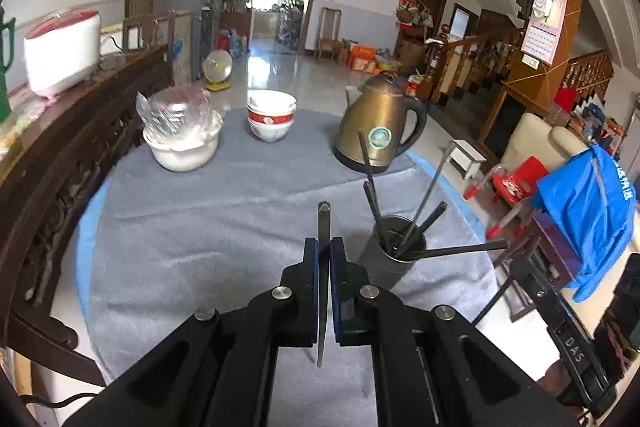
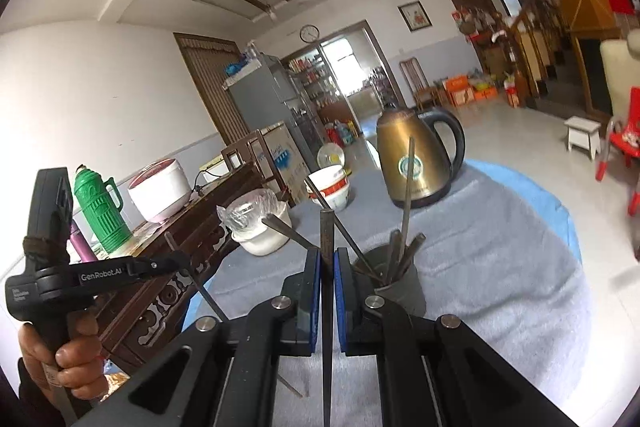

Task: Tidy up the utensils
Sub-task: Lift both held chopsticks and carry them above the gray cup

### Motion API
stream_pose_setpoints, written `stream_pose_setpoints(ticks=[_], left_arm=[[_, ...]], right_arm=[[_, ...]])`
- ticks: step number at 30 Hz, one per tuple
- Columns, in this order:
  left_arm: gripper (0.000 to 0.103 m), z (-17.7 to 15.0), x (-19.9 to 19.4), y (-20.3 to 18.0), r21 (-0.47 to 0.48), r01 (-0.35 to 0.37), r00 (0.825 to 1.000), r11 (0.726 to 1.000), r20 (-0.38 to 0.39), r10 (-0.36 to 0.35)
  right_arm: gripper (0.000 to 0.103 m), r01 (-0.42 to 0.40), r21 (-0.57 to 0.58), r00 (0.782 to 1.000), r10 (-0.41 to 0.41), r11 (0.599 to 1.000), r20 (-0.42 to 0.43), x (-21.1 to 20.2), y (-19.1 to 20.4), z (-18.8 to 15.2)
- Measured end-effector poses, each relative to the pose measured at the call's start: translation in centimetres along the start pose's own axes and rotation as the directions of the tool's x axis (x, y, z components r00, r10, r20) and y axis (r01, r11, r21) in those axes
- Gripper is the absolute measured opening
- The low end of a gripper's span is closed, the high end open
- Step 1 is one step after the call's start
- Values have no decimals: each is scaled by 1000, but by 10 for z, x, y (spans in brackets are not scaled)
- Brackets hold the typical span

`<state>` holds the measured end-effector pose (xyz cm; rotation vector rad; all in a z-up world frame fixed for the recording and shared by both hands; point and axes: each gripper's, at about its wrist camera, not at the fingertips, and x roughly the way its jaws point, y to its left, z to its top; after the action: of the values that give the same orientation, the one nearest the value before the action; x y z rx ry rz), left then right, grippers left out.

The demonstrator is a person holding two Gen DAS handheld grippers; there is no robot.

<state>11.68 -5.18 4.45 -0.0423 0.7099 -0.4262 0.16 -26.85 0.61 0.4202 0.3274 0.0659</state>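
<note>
I am clamping one dark chopstick in my left gripper and another chopstick in my right gripper, both upright. Just right of each, the grey utensil cup is holding more chopsticks on the grey tablecloth.

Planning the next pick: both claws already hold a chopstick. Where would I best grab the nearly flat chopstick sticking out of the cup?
Grip the nearly flat chopstick on its bare shaft just outside the rim of the cup, coming from above. It juts sideways, clear of the more upright chopsticks, so the pads can close across its thin width there and draw it out along its length.
</note>
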Motion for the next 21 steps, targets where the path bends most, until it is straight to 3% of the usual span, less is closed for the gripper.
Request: stream_pose_setpoints(ticks=[11, 21], left_arm=[[6, -4, -3, -16, 64, -133, 990, 989, 54, 130], [6, 0, -17, -31, 106, -188, 978, 976, 114, 176]], right_arm=[[7, -4, 1, 1000, 4, 1000, 5, 1, 5, 0], [7, -11, -19, 999, 12, 1000, 52, -7, 9, 16]])
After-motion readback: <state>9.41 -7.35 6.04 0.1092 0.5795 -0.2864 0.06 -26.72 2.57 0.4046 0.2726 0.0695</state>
